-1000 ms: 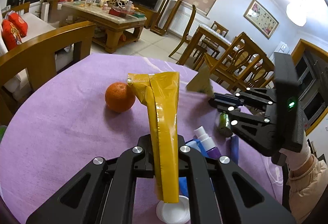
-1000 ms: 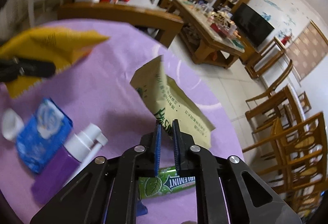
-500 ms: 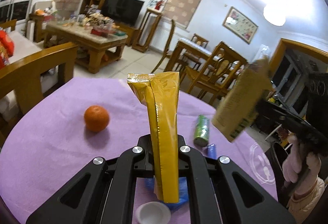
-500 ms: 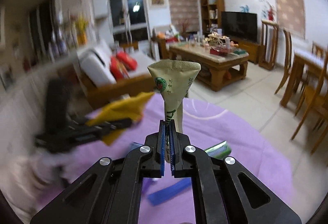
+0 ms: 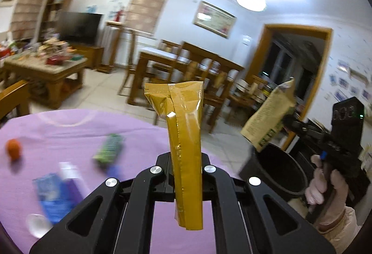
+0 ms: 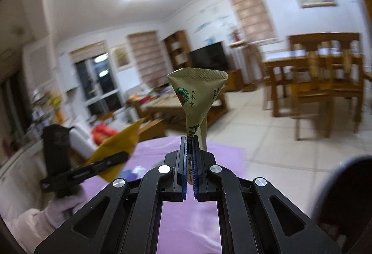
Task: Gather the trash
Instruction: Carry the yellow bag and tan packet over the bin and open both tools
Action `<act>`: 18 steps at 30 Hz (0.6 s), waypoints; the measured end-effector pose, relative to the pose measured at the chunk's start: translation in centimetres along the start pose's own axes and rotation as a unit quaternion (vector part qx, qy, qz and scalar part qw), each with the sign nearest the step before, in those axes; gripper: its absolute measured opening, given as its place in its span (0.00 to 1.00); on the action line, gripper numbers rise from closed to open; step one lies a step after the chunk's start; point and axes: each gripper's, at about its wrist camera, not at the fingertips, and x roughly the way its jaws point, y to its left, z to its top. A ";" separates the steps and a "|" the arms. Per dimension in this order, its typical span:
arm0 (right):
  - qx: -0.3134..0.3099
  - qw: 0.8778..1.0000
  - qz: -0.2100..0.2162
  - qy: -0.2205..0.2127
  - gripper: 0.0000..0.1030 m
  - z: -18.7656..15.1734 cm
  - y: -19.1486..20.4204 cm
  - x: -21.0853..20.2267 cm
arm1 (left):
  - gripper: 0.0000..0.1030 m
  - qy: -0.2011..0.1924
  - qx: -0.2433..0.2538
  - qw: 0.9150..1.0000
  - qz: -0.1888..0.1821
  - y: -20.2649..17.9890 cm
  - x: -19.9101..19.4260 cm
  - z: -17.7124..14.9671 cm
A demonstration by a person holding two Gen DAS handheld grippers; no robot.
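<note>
left gripper point(image 5: 184, 180) clamped on upright yellow wrapper point(image 5: 183, 137) above purple table point(image 5: 58, 130), right gripper point(image 6: 190, 170) pinching tan-green packet point(image 6: 196, 98), seen from left wrist held over black bin point(image 5: 276, 170).

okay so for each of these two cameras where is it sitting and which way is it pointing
Left wrist: on the left gripper, looking over the purple table toward the black bin; shows its fingers pinching the yellow wrapper and the gloved right hand.
Right wrist: on the right gripper, facing the living room; shows its fingers pinching the tan packet and the gloved left hand.
Shared: both wrappers, table, bin.
</note>
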 end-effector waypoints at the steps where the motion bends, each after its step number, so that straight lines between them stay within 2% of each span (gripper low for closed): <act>1: 0.005 1.000 -0.015 -0.008 0.05 -0.2 -1.2 -1.3 | 0.06 0.002 0.006 1.000 -0.008 -1.3 0.5 -0.1; 7: 0.047 0.989 -0.127 -0.059 0.05 -2.7 -9.8 -10.4 | 0.06 0.031 0.028 0.996 -0.080 -10.6 6.5 -1.7; 13: 0.091 0.973 -0.197 -0.074 0.05 -5.9 -17.3 -15.4 | 0.06 0.091 0.058 0.985 -0.134 -18.0 13.4 -4.9; 18: 0.115 0.962 -0.235 -0.072 0.05 -8.7 -22.6 -17.5 | 0.06 0.134 0.075 0.976 -0.155 -22.3 17.4 -7.8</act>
